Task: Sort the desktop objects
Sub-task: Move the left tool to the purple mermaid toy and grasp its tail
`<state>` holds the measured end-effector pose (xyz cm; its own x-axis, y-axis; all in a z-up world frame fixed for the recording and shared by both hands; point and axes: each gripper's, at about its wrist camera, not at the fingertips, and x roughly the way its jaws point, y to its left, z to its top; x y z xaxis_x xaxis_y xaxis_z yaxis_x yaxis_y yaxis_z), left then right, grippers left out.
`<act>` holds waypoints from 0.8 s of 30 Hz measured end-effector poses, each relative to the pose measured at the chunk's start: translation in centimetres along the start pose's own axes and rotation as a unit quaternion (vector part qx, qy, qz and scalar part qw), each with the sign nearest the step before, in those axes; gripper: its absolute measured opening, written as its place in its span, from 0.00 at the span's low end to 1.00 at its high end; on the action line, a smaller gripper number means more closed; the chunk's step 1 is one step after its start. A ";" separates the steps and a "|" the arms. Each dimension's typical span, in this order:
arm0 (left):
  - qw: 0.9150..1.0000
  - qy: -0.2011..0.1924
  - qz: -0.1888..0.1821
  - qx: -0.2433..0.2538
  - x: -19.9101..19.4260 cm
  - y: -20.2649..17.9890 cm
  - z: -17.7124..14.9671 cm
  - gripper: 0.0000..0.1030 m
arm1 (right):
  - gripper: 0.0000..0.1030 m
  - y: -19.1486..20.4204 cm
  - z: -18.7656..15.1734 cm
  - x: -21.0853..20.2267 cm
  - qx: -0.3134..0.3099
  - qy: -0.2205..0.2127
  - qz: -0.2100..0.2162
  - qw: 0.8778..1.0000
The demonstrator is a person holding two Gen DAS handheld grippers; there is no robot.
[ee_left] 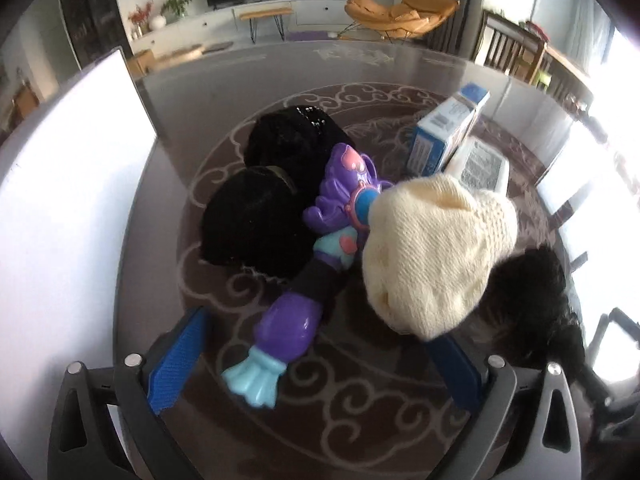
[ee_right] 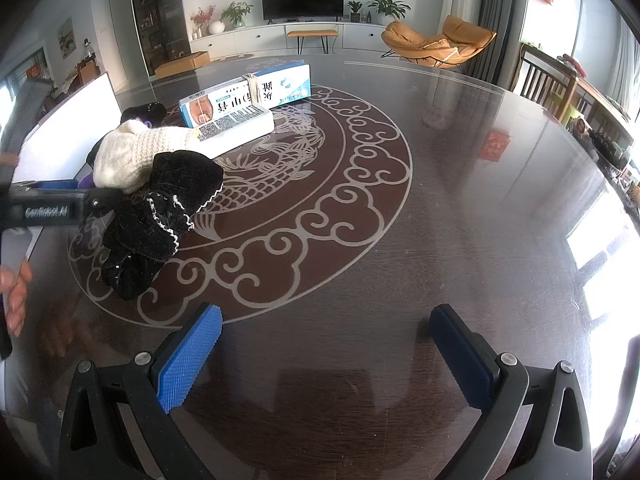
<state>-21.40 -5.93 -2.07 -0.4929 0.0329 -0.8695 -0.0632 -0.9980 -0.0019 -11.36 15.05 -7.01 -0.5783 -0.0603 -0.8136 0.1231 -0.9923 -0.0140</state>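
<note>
Nearest the left claw point(ee_left: 316, 360) — jaws spread wide, gripping nothing — lies a purple toy point(ee_left: 316, 248) on the worktop point(ee_left: 360, 420), between black knit items point(ee_left: 260, 224) and a cream knitted hat point(ee_left: 432, 248); blue boxes point(ee_left: 448, 128) stand beyond; the right claw point(ee_right: 326, 354) hovers open over bare worktop — pile to its left.

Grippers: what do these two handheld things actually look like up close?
Each gripper, left gripper and right gripper, has two flat fingers with ridged blue pads on black brackets with silver screws. The left one's black body reads "GenRobot.AI" in the right wrist view. No cables visible.
</note>
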 end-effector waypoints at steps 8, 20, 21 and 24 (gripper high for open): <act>1.000 -0.019 -0.009 0.020 0.2 -0.6 -0.6 1.00 | 1.00 0.0 0.0 0.0 0.000 0.000 0.000 1.000; 0.998 -0.058 -0.010 -0.005 -4.1 -1.8 -6.7 0.21 | 1.00 0.0 0.0 0.0 0.000 0.000 0.000 1.000; 0.998 -0.060 -0.012 -0.007 -4.6 -1.9 -7.7 0.21 | 1.00 0.0 0.0 0.0 0.000 0.000 0.000 1.000; 0.998 -0.066 -0.013 0.001 -6.5 -2.3 -11.4 0.21 | 1.00 0.0 0.0 0.0 0.000 0.000 0.000 1.000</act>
<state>-8.13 -4.43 -2.08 -0.6008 0.0665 -0.7966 -0.0796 -0.9966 -0.0231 -11.35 15.04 -7.01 -0.5783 -0.0603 -0.8136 0.1227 -0.9924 -0.0137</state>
